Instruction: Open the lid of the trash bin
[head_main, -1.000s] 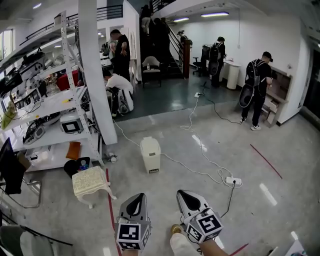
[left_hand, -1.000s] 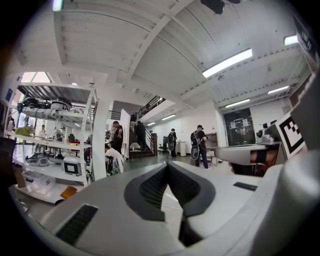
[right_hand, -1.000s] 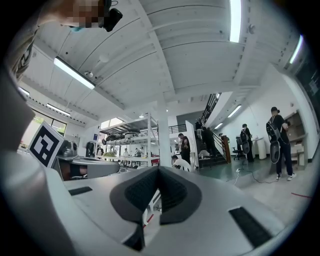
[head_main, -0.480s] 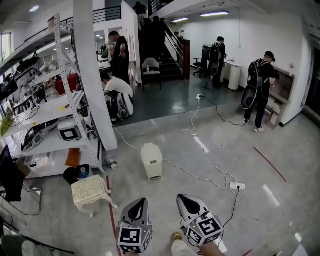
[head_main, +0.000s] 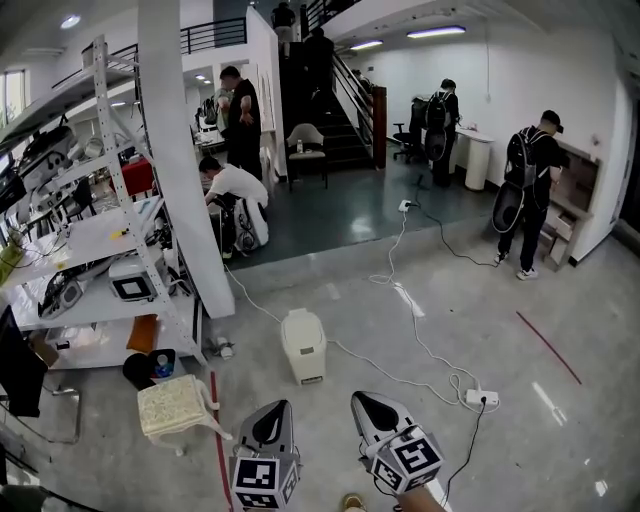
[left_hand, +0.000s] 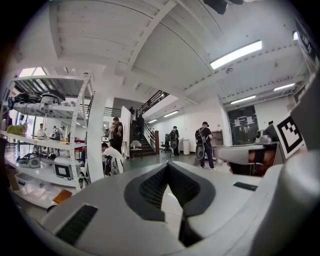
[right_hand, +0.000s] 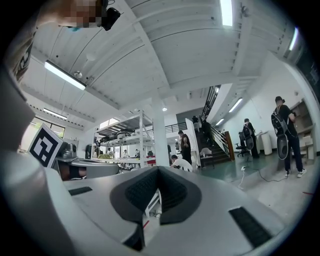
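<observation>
A small white trash bin (head_main: 303, 345) with its lid down stands on the grey floor in the middle of the head view. Both grippers are low in that view, well short of the bin and apart from it. My left gripper (head_main: 272, 421) points toward the bin with its jaws together and nothing between them. My right gripper (head_main: 374, 409) is beside it, also shut and empty. In the left gripper view the left gripper (left_hand: 167, 167) has its black pads meeting at the tip. The right gripper (right_hand: 157, 170) looks the same in the right gripper view.
A white pillar (head_main: 180, 170) and metal shelving (head_main: 90, 250) stand to the left, with a white stool (head_main: 175, 405) near my left gripper. A white cable (head_main: 400, 365) runs past the bin to a power strip (head_main: 482, 398). People stand at the back by the stairs (head_main: 335, 120).
The head view has shifted: the bin now sits lower in the picture and nearer the grippers. Both grippers have stayed shut at the bottom edge.
</observation>
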